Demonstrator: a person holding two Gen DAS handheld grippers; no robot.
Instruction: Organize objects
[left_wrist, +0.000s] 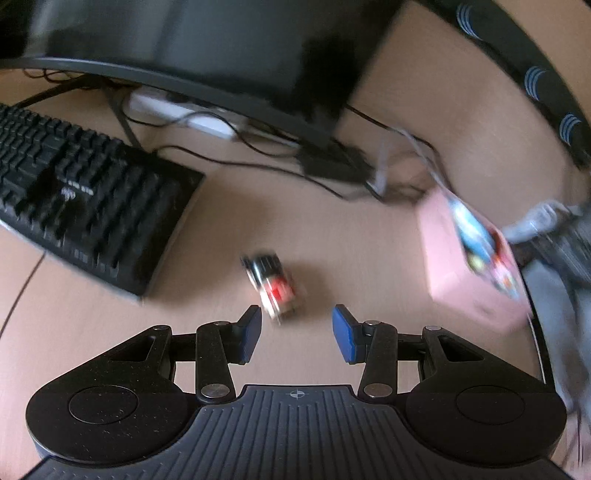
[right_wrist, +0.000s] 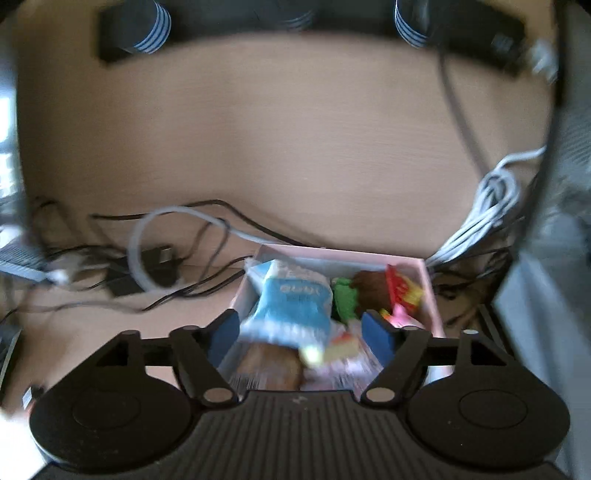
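Note:
In the left wrist view a small red, black and white packet (left_wrist: 275, 286) lies on the wooden desk (left_wrist: 332, 236), blurred. My left gripper (left_wrist: 297, 317) is open just short of it, with nothing between the blue pads; the packet sits just beyond the left fingertip (left_wrist: 253, 325). A pink box (left_wrist: 472, 258) stands to the right. In the right wrist view the same pink box (right_wrist: 430, 295) holds several snacks, with a blue and white packet (right_wrist: 291, 306) on top. My right gripper (right_wrist: 300, 325) hangs open over the box, its pads clear of the blue packet on both sides.
A black keyboard (left_wrist: 81, 199) lies at the left and a monitor (left_wrist: 192, 48) stands behind it. Black and white cables (right_wrist: 162, 251) trail beside the box, and a bundle of white cable (right_wrist: 491, 206) lies at its right. A black bar with striped cups (right_wrist: 151, 26) lines the far edge.

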